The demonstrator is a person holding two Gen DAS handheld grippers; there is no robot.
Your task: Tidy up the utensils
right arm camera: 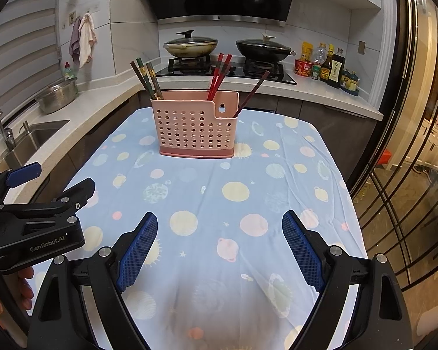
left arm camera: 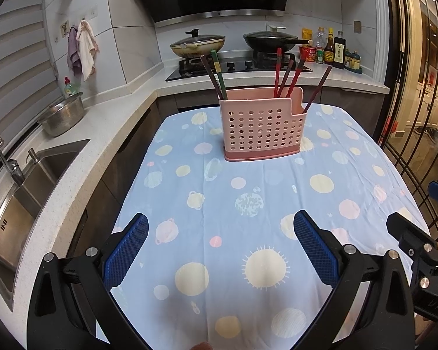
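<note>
Two handheld grippers hover side by side over the near edge of the table, both pointing forward. The left gripper (left arm camera: 220, 250) has its blue-padded fingers (left arm camera: 125, 255) spread wide, holding nothing. The right gripper (right arm camera: 219, 248) is likewise spread wide and empty-handed.

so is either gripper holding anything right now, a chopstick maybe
Nothing is held. The left gripper and right gripper are both open over the tablecloth; the chopsticks stand in the pink holder.

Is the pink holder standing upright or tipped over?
Upright: the pink holder sits flat on the tablecloth, with chopsticks sticking up out of it.
</note>
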